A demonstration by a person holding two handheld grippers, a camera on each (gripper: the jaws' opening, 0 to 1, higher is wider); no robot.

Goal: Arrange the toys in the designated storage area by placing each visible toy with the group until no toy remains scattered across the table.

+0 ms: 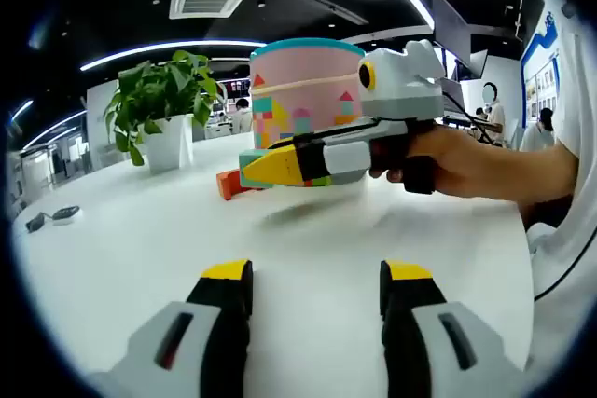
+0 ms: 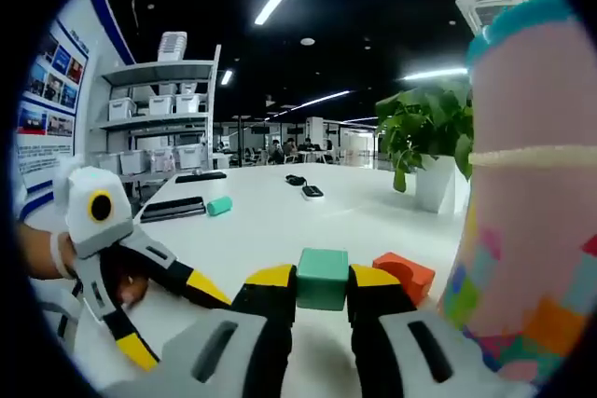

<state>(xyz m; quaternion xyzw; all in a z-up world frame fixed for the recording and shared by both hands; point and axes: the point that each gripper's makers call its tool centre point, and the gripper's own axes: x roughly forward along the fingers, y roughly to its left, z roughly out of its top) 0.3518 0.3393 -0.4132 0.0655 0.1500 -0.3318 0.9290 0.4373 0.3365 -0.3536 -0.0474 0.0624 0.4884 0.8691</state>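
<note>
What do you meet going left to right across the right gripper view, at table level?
Left tongs, coming in from the left → teal cylinder farther back → green block held in the right tongs → orange block → pink bucket, with the potted plant behind it.

Storage bucket (image 2: 532, 212) is standing on the table (image 2: 270, 221), with a block (image 2: 404, 277) lying just beside its base. Another block (image 2: 323, 278) is sitting between the right gripper (image 2: 322, 288) jaws, near the bucket. Potted plant (image 1: 159, 114) is standing behind, cylinder toy (image 2: 219, 205) lying well apart.
</note>
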